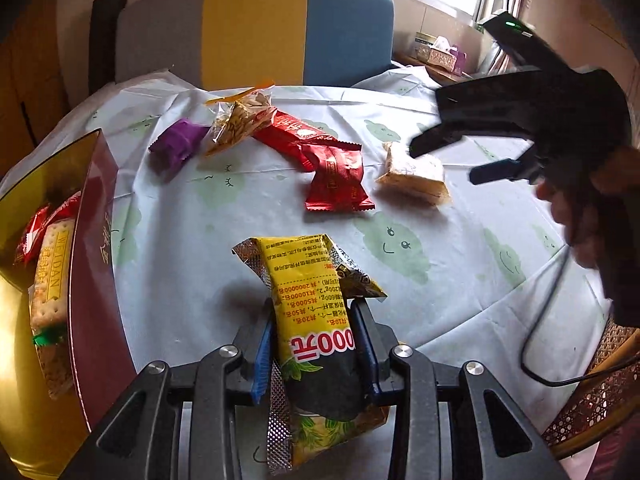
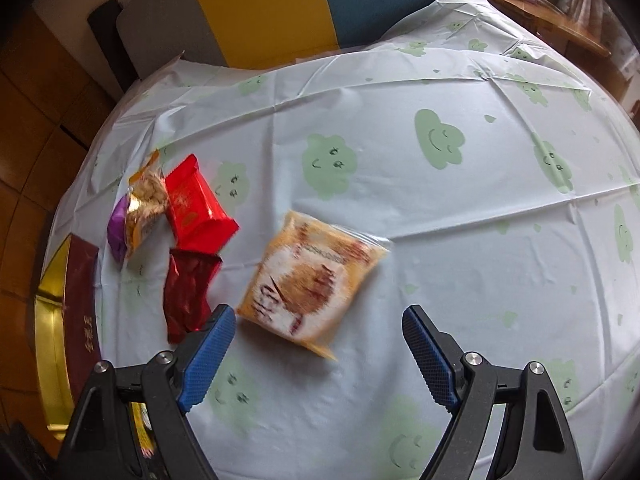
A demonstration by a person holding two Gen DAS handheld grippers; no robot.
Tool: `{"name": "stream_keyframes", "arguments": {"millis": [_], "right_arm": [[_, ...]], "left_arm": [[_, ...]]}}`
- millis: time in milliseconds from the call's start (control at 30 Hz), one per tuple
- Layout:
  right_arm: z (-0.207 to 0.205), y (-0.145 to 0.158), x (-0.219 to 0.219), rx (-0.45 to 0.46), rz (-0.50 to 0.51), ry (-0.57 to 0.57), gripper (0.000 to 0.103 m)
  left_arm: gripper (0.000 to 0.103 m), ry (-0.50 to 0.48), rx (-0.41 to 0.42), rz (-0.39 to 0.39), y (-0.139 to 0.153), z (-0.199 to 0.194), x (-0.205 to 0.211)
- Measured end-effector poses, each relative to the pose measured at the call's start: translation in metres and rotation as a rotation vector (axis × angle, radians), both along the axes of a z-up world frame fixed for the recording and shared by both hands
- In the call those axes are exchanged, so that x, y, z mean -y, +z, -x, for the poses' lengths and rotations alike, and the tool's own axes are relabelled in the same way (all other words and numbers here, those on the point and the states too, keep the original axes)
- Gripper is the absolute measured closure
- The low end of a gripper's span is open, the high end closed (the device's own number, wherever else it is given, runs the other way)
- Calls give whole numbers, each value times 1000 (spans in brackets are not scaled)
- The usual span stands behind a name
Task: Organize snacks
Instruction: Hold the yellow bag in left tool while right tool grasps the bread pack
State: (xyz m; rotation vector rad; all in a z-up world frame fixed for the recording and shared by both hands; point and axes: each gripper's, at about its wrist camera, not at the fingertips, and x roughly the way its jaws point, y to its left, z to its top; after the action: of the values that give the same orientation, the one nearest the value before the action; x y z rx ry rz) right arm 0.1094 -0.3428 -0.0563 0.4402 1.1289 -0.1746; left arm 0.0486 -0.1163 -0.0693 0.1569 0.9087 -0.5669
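My left gripper (image 1: 312,344) is shut on a yellow and black snack packet (image 1: 304,288), held upright above the table. To its left stands a maroon box (image 1: 92,240) with a gold inside that holds a cracker pack (image 1: 52,280) and a red packet (image 1: 36,232). My right gripper (image 2: 319,312) hangs open over an orange pastry packet (image 2: 308,276) without touching it; it also shows as the right gripper (image 1: 452,160) in the left wrist view. Left of that lie a dark red packet (image 2: 188,288), a bright red packet (image 2: 196,208), a clear bag (image 2: 146,208) and a purple packet (image 2: 116,228).
A pale tablecloth (image 2: 440,240) with green cloud faces covers the round table. A chair (image 1: 256,28) with a grey, yellow and blue back stands behind it. A black cable (image 1: 540,320) hangs at the right over a wicker seat (image 1: 592,392). A tissue box (image 1: 440,54) sits on a side shelf.
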Motion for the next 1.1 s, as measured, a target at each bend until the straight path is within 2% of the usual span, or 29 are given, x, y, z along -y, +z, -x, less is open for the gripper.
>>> {"name": "stream_keyframes", "arguments": {"millis": [100,167,233,267,467,633,767,900,1100], "right_arm": [[-15,-6,-4,-13,-3,-42,17],[-24,-10,-9,-23,32,-55,18],[-31,-16,-15,-52,100,-32,31],[-33,-19,-20,-66,120,-3,43],[-16,-10,-40,-57,203,179,43],[16,-10,-55,-93,191,322,43],[31,-23,-57,-96,186,349,42],[36,-25,-54,-76,173,355,42],[47,-26,-48,-64,189,375,42]], "left_arm": [[66,1,-1,14,0,0,-2],[66,3,-2,20,0,1,-4],[66,3,-1,24,0,1,-4],[66,2,-1,28,0,1,-4],[66,3,0,46,-2,1,-7],[66,6,6,44,-2,2,-6],[66,1,7,24,0,2,-2],[70,0,-38,26,7,-2,-6],[70,29,-19,117,46,4,-42]]}}
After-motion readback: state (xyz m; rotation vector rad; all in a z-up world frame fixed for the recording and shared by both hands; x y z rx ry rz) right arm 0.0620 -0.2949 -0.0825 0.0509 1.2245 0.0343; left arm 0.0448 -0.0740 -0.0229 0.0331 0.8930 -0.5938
